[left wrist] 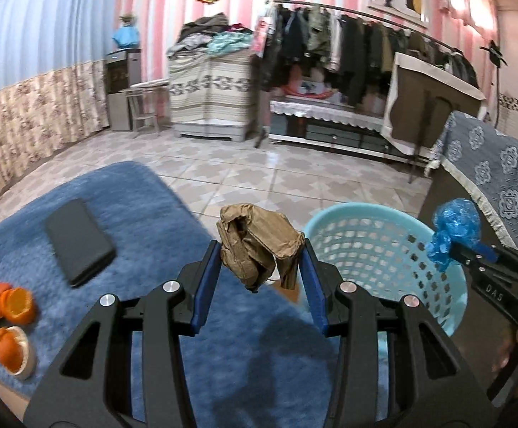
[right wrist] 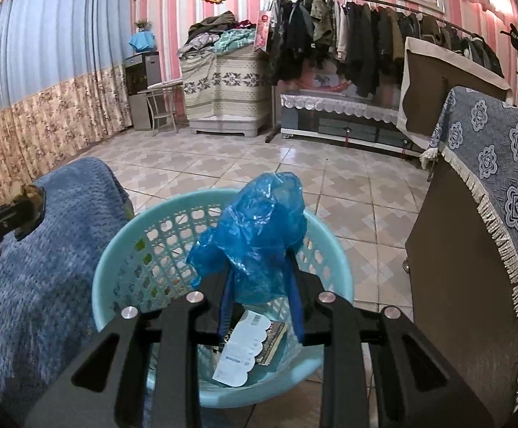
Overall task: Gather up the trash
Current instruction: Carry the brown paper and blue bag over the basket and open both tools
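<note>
My left gripper [left wrist: 260, 249] is shut on a crumpled brown paper wad [left wrist: 257, 244] and holds it above the edge of the blue fuzzy surface [left wrist: 144, 214], just left of the light blue basket [left wrist: 383, 246]. My right gripper [right wrist: 259, 267] is shut on a crumpled blue plastic bag [right wrist: 259, 228] and holds it right over the basket [right wrist: 116, 278]. The right gripper with the bag [left wrist: 453, 230] also shows in the left wrist view at the basket's right rim. Paper scraps and a wrapper [right wrist: 244, 349] lie in the basket bottom.
A black phone-like case [left wrist: 78, 240] and orange peel pieces [left wrist: 13, 321] lie on the blue surface. A brown cabinet with a patterned blue cloth [right wrist: 480, 249] stands right of the basket. Tiled floor [right wrist: 223, 164], a clothes rack and covered furniture lie beyond.
</note>
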`<state>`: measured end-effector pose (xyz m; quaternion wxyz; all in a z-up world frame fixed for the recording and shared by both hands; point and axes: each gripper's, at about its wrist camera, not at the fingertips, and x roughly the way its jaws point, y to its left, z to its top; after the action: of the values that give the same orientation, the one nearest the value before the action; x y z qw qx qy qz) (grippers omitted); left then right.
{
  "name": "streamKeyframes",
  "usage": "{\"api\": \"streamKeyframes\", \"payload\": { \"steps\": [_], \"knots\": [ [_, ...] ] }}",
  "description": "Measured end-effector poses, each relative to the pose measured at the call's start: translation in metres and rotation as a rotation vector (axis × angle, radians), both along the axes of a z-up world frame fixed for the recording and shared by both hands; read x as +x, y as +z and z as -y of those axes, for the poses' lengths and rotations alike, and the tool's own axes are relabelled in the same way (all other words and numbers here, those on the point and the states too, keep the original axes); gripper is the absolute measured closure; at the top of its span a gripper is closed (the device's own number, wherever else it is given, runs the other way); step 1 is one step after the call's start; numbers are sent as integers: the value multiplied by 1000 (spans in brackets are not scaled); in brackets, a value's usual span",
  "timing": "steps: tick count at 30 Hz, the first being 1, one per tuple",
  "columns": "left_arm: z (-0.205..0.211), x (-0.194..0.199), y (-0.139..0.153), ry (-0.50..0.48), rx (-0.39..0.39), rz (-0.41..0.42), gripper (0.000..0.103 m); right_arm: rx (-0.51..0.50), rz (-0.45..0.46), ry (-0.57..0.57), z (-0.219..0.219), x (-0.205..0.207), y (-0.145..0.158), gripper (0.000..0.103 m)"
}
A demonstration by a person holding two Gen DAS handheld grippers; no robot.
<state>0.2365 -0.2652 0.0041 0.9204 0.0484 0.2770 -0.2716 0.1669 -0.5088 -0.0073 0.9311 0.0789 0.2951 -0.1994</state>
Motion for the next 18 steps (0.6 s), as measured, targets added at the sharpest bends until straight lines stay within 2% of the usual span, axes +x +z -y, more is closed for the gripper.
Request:
{"api": "streamKeyframes", "payload": {
  "steps": [12, 18],
  "knots": [
    [80, 14, -18, -145, 8, -25, 59, 31, -10, -70, 26, -4, -12, 76],
    [96, 16, -25, -178, 17, -36, 56, 38, -2, -79, 24, -2, -13, 76]
  ]
}}
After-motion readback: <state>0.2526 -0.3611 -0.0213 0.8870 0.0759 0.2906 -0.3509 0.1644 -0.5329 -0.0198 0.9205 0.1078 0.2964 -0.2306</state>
